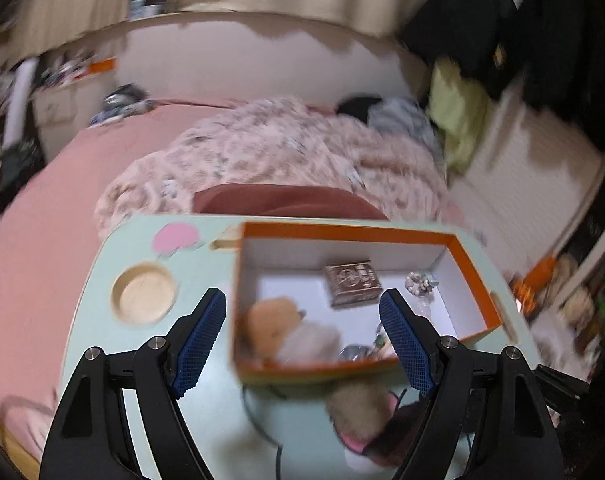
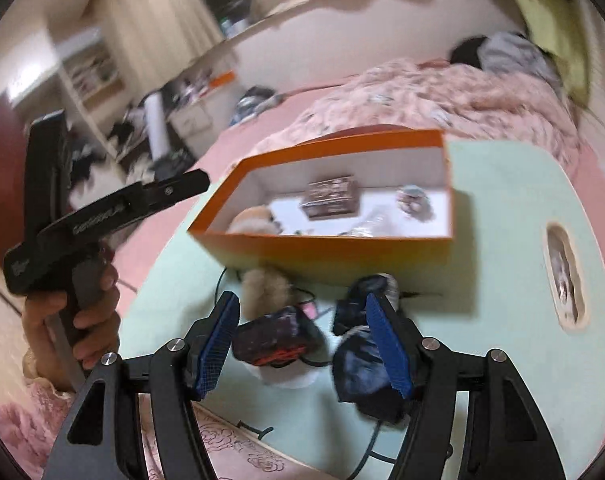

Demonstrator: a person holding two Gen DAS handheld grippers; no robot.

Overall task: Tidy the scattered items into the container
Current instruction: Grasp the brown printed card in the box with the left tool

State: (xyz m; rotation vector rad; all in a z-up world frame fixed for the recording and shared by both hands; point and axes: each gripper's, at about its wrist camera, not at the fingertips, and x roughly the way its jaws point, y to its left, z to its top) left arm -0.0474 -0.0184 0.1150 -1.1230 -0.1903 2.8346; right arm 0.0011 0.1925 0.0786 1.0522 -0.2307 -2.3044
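An orange box [image 1: 354, 368] with a white inside stands on the mint-green lap table [image 1: 206, 412]. It holds a tan and white plush [image 1: 286, 328], a small brown metal case [image 1: 352, 282] and a little trinket [image 1: 420, 282]. My left gripper [image 1: 302, 312] is open above the box's near wall, with nothing between its pads. In front of the box lie a beige fluffy item [image 2: 266, 284], a dark pouch with red print [image 2: 278, 344] and a dark blue bundle [image 2: 358, 360]. My right gripper [image 2: 302, 308] hangs open over them, the pouch below its gap.
The table sits on a bed with a pink sheet [image 1: 62, 200] and a rumpled floral blanket [image 1: 270, 148]. It has a round cup recess [image 1: 144, 294] and a slot [image 2: 564, 276]. A black cable [image 2: 366, 448] trails off the near edge. A hand [image 2: 82, 312] holds the left gripper's handle.
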